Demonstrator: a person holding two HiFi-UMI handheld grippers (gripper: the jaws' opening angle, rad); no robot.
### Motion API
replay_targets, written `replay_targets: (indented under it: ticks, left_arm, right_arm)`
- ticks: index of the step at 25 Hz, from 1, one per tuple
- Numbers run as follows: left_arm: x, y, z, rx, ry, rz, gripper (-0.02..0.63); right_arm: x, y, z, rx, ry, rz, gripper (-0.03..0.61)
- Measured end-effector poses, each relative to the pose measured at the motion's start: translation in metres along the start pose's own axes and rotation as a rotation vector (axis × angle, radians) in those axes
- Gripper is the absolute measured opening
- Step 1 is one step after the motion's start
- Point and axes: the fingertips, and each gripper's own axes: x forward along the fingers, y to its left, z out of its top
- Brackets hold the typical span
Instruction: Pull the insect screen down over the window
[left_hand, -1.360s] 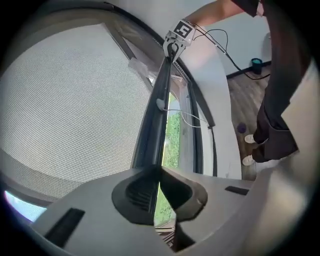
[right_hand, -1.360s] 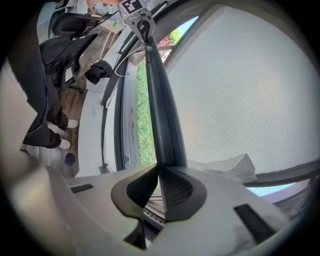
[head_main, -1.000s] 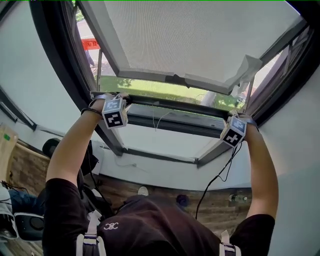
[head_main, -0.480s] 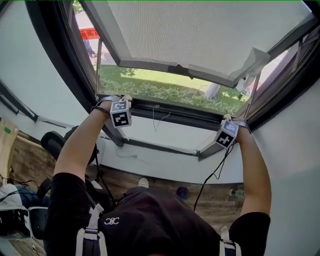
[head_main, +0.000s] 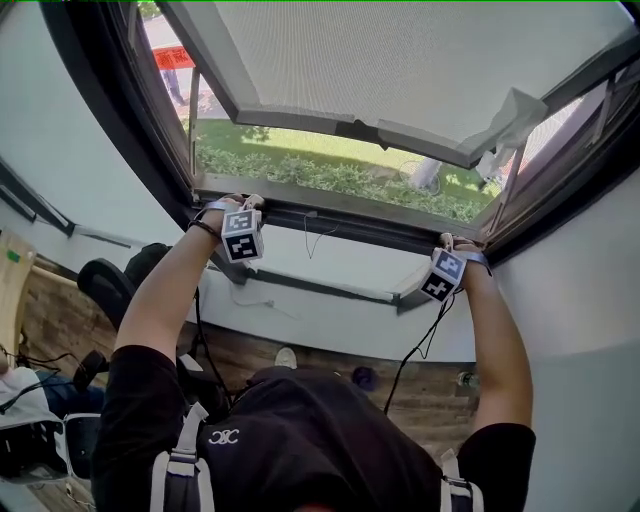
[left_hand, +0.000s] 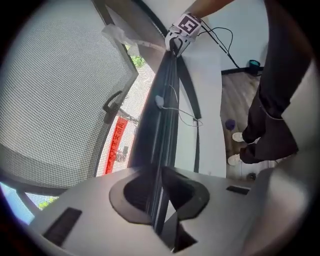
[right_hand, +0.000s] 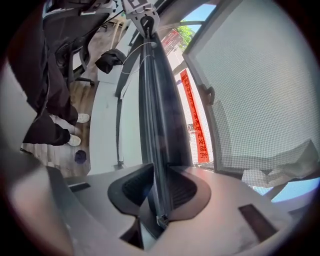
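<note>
Insect screen is found drawn low in the window opening. Its pull bar is laid across just above the white sill, with one end at each gripper. The bar is a long, straight, dark rail of matt finish, scored lengthwise with narrow grooves. The screen's own mesh cannot be made out in the head view. A thin pale cord hangs in a loose loop from the bar's middle.

The left gripper is set over the bar's left end and the right gripper over its right end. Each has a white cube with black square markers. In each gripper view the bar is seen running between two black, ribbed, scooped pads seated in smooth grey bodies. The jaws of both grippers have just been opening. They stand slightly apart with the bar between them, and a slim gap shows beside one pad, so the bar is not clamped.

Above the bar, a grey-framed panel is tilted outward. Its face is gridded like fine mesh and a dark lever handle is fixed to its lower rail. A crumpled white sheet hangs from one corner of the panel. Beyond the opening, a clipped green hedge and a red banner are visible. A black cable trails from the right gripper towards the wooden plank floor.
</note>
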Motion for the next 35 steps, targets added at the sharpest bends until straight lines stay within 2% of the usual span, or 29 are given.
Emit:
replay_targets:
  ticks: [7,9,12,15,17,20,24,26,27,30,33,35]
  left_arm:
    - [0.010,-0.017,-0.002,-0.010,0.013,-0.038,0.106]
    - [0.015,-0.023,-0.004,-0.011,0.019,-0.040,0.128]
    - [0.021,-0.027,-0.005,-0.012,0.019,-0.028,0.141]
    - [0.023,-0.024,-0.005,-0.014,0.007,-0.004,0.141]
    - [0.026,-0.023,-0.004,-0.023,-0.001,0.026,0.144]
    - [0.030,-0.023,-0.006,-0.025,-0.008,0.061,0.143]
    - [0.030,-0.019,-0.006,-0.022,-0.017,0.098,0.124]
    - [0.032,-0.023,-0.007,-0.031,0.002,0.079,0.144]
    - [0.034,-0.024,-0.007,-0.030,0.021,0.064,0.217]
    - [0.034,-0.022,-0.007,-0.004,0.061,0.040,0.183]
    - [0.034,-0.031,-0.006,0.010,0.060,0.030,0.235]
    - [0.033,-0.033,-0.007,0.013,0.058,0.039,0.250]
  right_arm:
    - [0.010,0.016,-0.002,0.008,0.015,0.034,0.129]
    - [0.016,0.023,-0.003,0.011,0.021,0.046,0.156]
    - [0.020,0.028,-0.003,0.018,0.020,0.043,0.164]
    - [0.023,0.026,-0.002,0.028,0.011,0.021,0.164]
    - [0.027,0.030,-0.003,0.032,0.026,0.002,0.221]
    - [0.026,0.034,-0.005,0.021,0.070,-0.021,0.229]
    - [0.036,0.031,-0.004,0.032,0.034,-0.091,0.229]
    - [0.037,0.029,-0.004,0.039,0.018,-0.116,0.227]
    - [0.036,0.026,-0.002,0.049,0.012,-0.129,0.221]
    - [0.030,0.026,-0.002,0.068,0.047,-0.104,0.186]
    - [0.029,0.036,-0.004,0.050,0.062,-0.096,0.251]
    - [0.029,0.037,-0.004,0.040,0.058,-0.121,0.262]
